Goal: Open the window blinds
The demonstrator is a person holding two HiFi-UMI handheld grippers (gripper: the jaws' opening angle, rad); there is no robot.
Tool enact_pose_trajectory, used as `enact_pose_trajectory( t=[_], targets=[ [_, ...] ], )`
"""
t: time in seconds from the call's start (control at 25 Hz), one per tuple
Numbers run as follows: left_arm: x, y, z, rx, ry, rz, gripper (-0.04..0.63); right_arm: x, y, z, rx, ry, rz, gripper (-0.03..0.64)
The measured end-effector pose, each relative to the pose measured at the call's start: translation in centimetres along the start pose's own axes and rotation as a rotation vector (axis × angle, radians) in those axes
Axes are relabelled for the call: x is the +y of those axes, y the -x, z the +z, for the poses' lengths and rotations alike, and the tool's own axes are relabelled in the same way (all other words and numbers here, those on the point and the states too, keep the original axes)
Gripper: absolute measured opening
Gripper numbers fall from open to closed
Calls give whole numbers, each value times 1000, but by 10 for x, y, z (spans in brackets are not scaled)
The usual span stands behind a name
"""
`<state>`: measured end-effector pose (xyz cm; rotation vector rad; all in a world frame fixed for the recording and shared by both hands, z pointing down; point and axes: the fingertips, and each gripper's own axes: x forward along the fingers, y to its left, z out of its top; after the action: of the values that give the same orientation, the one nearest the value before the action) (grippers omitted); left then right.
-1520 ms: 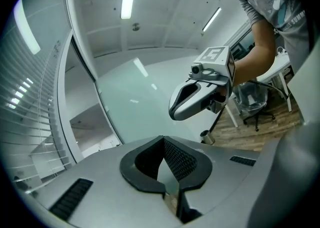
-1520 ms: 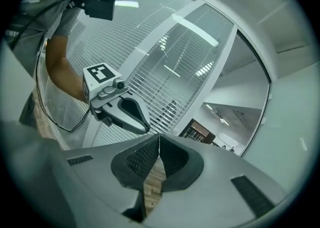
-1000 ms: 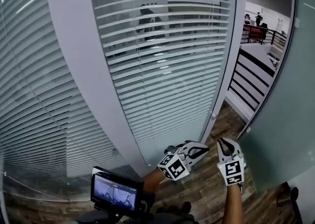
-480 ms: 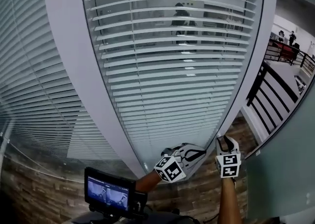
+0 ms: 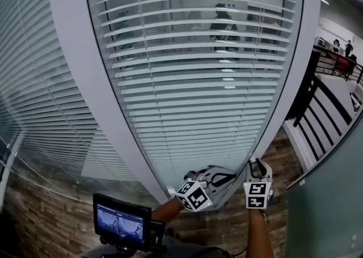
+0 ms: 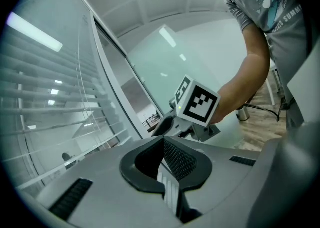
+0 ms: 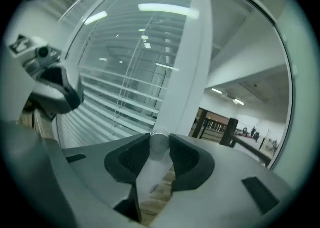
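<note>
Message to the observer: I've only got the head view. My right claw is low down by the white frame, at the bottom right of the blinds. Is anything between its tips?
Observer: Yes. The right gripper view shows a small round silver knob in front of the white frame. It sits between the tips of the right claw, with the pads against both its sides.
Operator: And my other one, is it carrying anything?
Observer: No. The left gripper view shows the left claw shut, with nothing between its jaws.
</note>
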<state>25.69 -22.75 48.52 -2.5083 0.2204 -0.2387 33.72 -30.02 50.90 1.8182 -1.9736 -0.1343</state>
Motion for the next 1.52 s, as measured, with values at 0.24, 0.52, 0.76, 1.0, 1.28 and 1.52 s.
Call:
enact_pose_trajectory(
  t=[0.24,0.52,0.76,1.0,1.28,1.52],
  targets=[
    [-33,-1,-16,-5,16,-41,5,18,9,-28,125,663,-139,94],
    [-28,0,-53,3,15,-19,5,38,-15,-34,28,451,-48,95],
    [-36,-2,-24,-9,18,-13,5,34,15,-25,116,674,-70,100],
    [-65,-5,-43,-11,9,-22,5,37,12,-75,196,829,-129,100],
    [-35,-2,-20,-31,41,-30,5,22,10,-32,139,575,-92,100],
    [-13,-5,-9,-24,26,-10,5,1,1,-9,-9,-304,107,98]
  ],
)
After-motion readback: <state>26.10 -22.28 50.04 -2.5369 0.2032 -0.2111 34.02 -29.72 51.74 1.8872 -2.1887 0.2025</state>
